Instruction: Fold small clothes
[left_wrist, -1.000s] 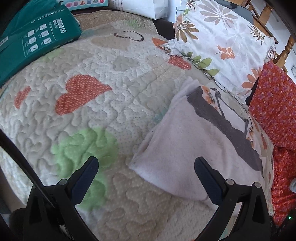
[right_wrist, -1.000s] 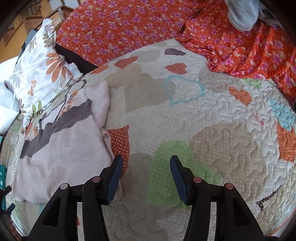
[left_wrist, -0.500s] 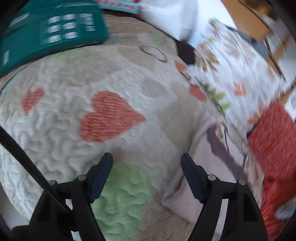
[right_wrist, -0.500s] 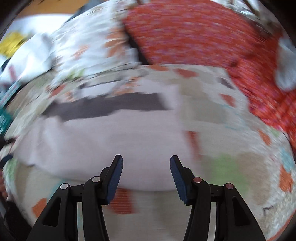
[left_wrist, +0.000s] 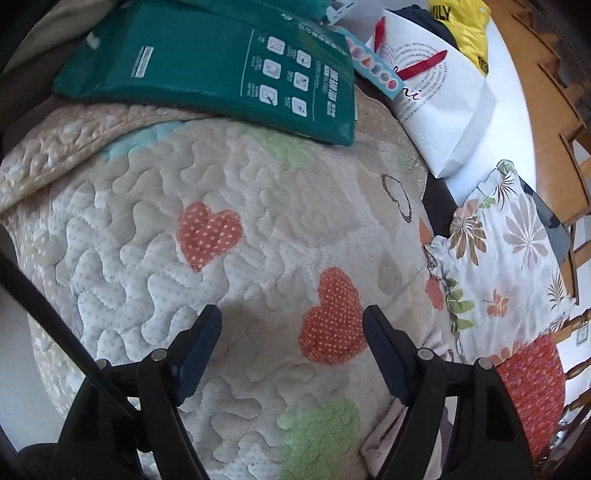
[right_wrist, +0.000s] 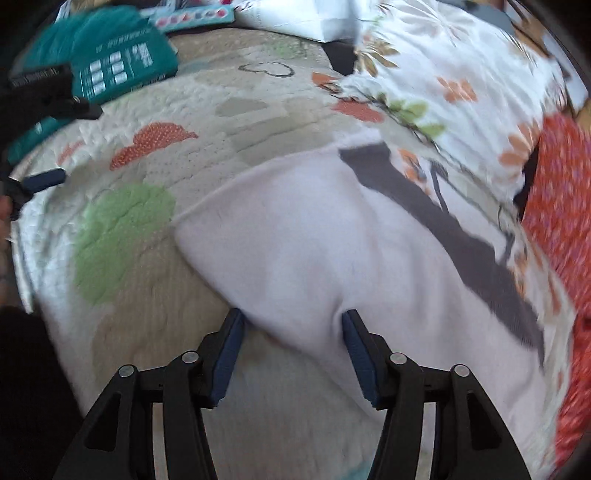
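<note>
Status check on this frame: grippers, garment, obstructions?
Left gripper open over bare quilt. Right gripper open, straddling edge of pale garment, not clamped. Nothing blocking the garment.

Bed covered by a quilted cream bedspread (left_wrist: 155, 236) with orange and green heart patches. Lying directly on it: a folded pale pink garment (right_wrist: 332, 243) with a grey band, a teal package (left_wrist: 221, 66) at the far edge, a white paper bag (left_wrist: 443, 110), a leaf-print pillow (left_wrist: 509, 258), and an orange floral cloth (right_wrist: 565, 206).
</note>
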